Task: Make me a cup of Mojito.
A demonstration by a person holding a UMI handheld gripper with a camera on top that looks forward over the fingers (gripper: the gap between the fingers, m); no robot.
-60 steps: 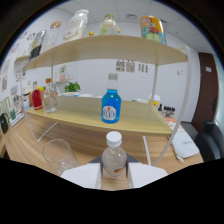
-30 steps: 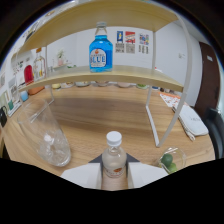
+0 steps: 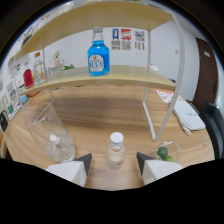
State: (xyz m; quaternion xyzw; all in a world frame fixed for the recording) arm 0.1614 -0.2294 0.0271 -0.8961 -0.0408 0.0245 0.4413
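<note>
A small clear bottle (image 3: 116, 151) with a white cap stands upright on the wooden table (image 3: 100, 112), between my fingers with a gap at each side. My gripper (image 3: 114, 160) is open, and its white fingertips (image 3: 84, 161) flank the bottle's lower body. Left of the fingers stands a tall clear glass (image 3: 50, 131) with ice at its bottom. To the right, just past the right finger, sits a small glass bowl with green limes (image 3: 164, 152). A blue bottle (image 3: 98, 54) stands on the lower wooden shelf (image 3: 125, 75) beyond.
The shelf's white posts (image 3: 149, 107) rise from the table ahead and to the right of the bottle. A red bottle (image 3: 28, 78) and other bottles stand at the shelf's left end. A white flat object (image 3: 188, 115) lies to the right.
The fingers have spread apart and the small bottle now stands free between them, a little farther from the camera. The view has dropped lower toward the table.
</note>
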